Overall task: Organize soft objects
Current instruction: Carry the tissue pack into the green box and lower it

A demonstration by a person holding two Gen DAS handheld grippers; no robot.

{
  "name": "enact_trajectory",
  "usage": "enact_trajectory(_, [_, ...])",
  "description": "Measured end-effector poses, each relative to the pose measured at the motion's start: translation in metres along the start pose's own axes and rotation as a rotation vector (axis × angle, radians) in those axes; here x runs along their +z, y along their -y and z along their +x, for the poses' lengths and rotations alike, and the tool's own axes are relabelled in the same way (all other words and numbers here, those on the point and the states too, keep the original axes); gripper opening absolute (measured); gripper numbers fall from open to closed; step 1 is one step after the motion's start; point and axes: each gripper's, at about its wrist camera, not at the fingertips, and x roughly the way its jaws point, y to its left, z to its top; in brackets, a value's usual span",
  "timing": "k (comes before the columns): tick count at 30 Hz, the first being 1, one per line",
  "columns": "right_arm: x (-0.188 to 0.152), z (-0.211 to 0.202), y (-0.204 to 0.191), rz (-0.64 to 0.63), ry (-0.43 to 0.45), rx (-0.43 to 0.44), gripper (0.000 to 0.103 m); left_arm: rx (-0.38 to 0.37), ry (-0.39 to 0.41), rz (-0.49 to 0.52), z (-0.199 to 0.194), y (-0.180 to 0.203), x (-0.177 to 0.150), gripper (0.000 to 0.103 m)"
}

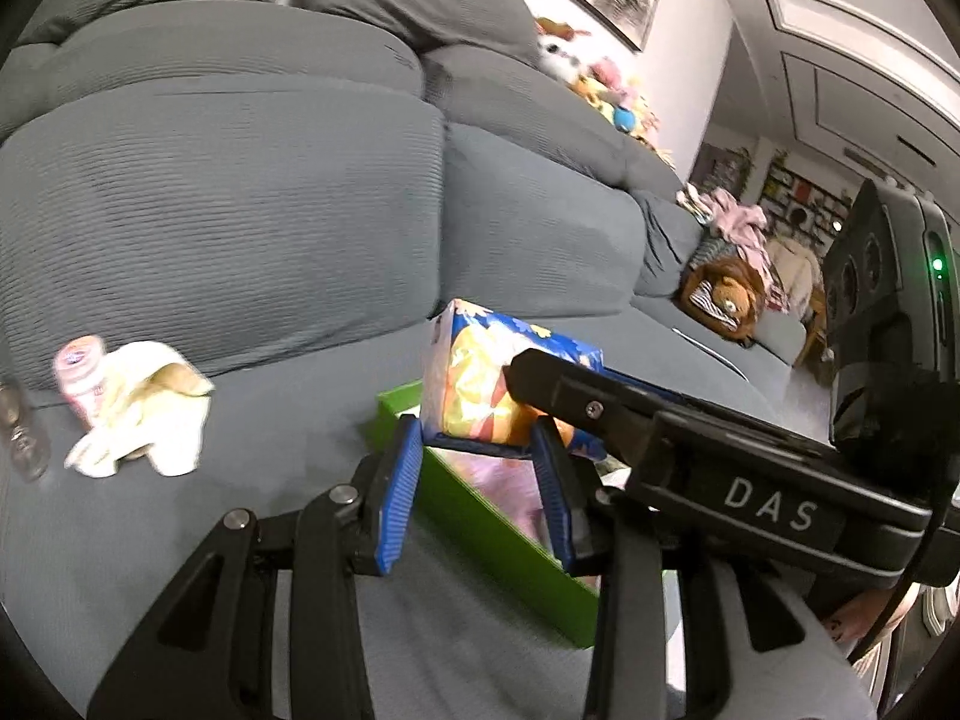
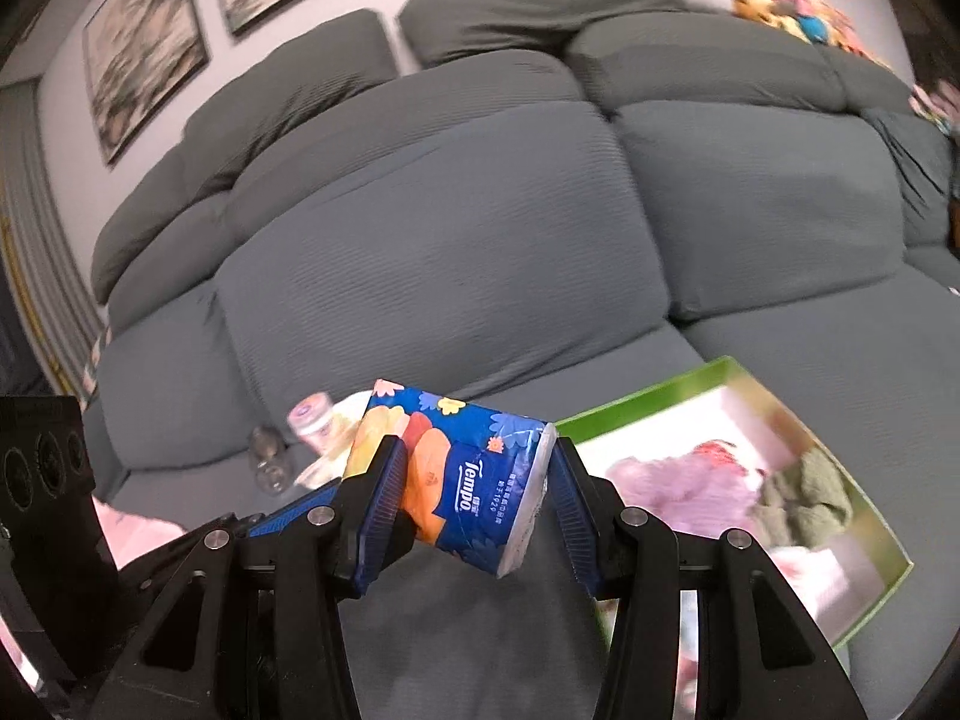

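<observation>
A: Start with the left wrist view. What's in hand?

B: The left gripper (image 1: 477, 468) has the tissue pack (image 1: 480, 384) between its blue pads, which seem to catch its lower corners. The jaws stand partly apart, and I can't tell whether they actually press. The right gripper's body crosses in from the right and meets the pack as well. The pack hangs above the near left corner of the green box (image 1: 480, 516), which sits on the sofa seat (image 1: 240, 510).

A: Anything left loose?

B: Toward the seat's left edge lie a cream cloth (image 1: 144, 414) and a small pink bottle (image 1: 81, 378) touching it, with a clear bottle (image 1: 21, 438) at the very edge. Further along the sofa sit a brown plush toy (image 1: 729, 297) and some pink clothes (image 1: 738, 222).

A: And the right wrist view?

B: The right gripper (image 2: 474, 486) is clamped on the same tissue pack (image 2: 456, 474), one pad on its printed side, the other on its white end, tilted and lifted off the seat. The green box (image 2: 636, 402) lies to the right, already holding pale purple and olive fabric pieces (image 2: 804, 492).

A: So how far along?

B: Partway, I'd say. Some soft things are boxed, the pack is in transit, and the cloth, the plush and the clothes look yet to be gathered.
</observation>
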Motion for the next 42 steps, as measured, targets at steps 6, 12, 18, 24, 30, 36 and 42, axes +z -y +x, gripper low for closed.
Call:
enact_trajectory(6, [0.000,0.005,0.045,0.087,-0.028,-0.064,0.051,-0.058,-0.074,0.000,0.044,0.017,-0.001,0.036])
enact_trajectory(12, [-0.004,0.019,0.076,0.156,-0.073,-0.116,0.051,-0.089,-0.148,-0.015,0.080,0.021,-0.004,0.036])
enact_trajectory(18, [-0.010,0.035,0.101,0.214,-0.125,-0.141,0.051,-0.092,-0.227,-0.024,0.110,0.023,-0.008,0.035])
enact_trajectory(24, [-0.016,0.047,0.120,0.269,-0.162,-0.152,0.051,-0.077,-0.291,-0.015,0.132,0.026,-0.007,0.036])
enact_trajectory(30, [-0.020,0.058,0.135,0.311,-0.201,-0.176,0.051,-0.083,-0.334,-0.028,0.151,0.027,-0.011,0.035])
enact_trajectory(36, [-0.025,0.068,0.146,0.337,-0.237,-0.192,0.051,-0.043,-0.384,0.004,0.164,0.034,-0.014,0.033])
enact_trajectory(42, [-0.031,0.079,0.157,0.384,-0.285,-0.181,0.051,-0.014,-0.457,0.003,0.176,0.036,-0.019,0.033])
